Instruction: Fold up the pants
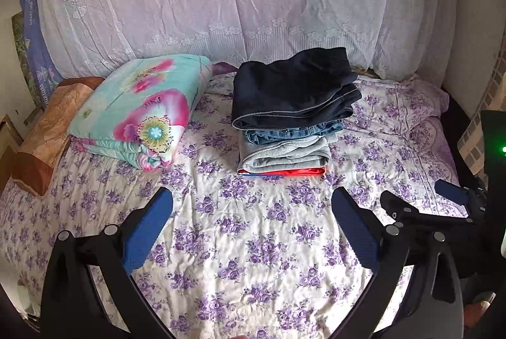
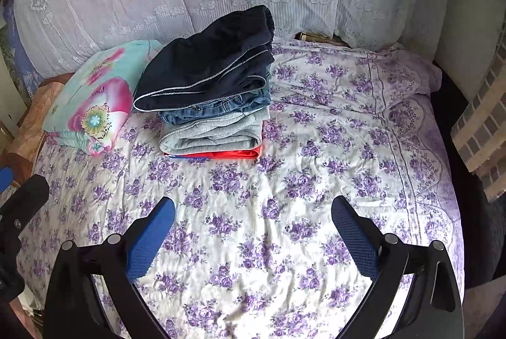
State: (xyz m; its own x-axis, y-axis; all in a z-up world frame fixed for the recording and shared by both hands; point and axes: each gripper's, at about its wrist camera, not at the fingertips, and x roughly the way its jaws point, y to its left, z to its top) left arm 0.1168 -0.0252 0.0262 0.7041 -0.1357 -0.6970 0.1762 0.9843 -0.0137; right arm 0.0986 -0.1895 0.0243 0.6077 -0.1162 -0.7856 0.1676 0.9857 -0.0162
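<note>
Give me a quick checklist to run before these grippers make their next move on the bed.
1. Left gripper open, nothing in it: ok.
2. Right gripper open, nothing in it: ok.
3. Stack of folded clothes, dark pants on top: ok.
4. Stack sits straight: not ok, the top layers lean left in the right wrist view.
5. Unfolded pants ready on the sheet: not ok, none in view.
6. Quilt apart from the stack: ok.
</note>
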